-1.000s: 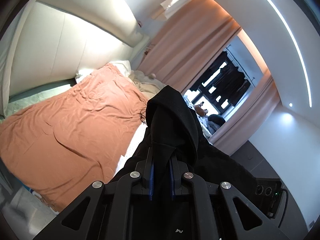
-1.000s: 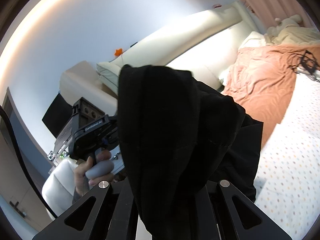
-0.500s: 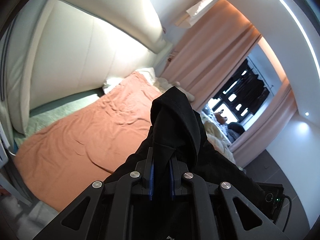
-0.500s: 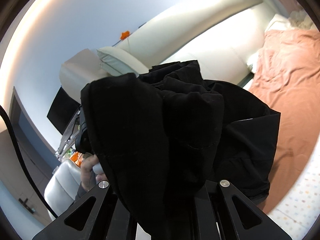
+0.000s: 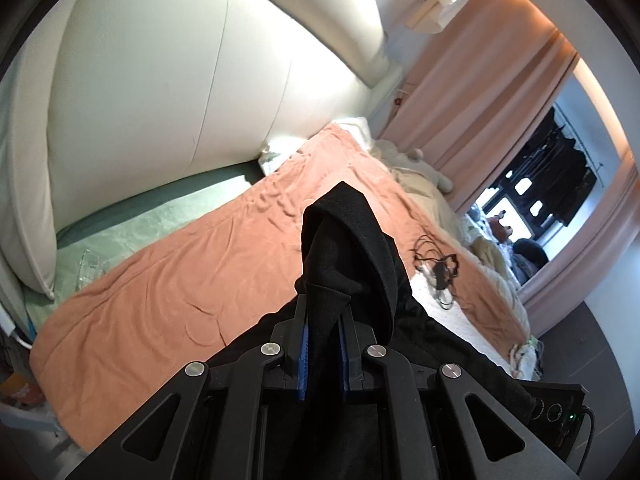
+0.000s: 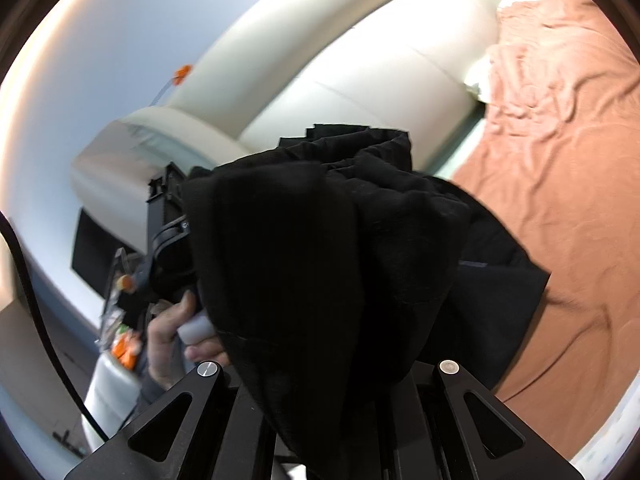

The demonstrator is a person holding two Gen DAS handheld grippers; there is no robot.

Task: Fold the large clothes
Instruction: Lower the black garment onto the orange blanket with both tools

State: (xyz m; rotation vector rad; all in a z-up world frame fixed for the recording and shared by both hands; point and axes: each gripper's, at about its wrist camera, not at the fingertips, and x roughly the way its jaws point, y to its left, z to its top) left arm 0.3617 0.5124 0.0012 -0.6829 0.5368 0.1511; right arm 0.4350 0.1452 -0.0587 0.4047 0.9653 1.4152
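1. Left wrist view: the left claw (image 5: 323,350) is clamped on a bunched fold of the black garment (image 5: 352,248), blue pads pressing it from both sides. The cloth peaks above the fingers and drapes down to the right, held up off the bed, likely so it hangs free. Beyond lies the orange blanket (image 5: 168,280), with a tangle of cables (image 5: 438,264) further right on it.

2. Right wrist view: the black garment (image 6: 332,264) smothers the right claw (image 6: 332,376); I cannot tell its grip, though the cloth seems to hang from it. At left, a hand (image 6: 176,340) grips the other tool.
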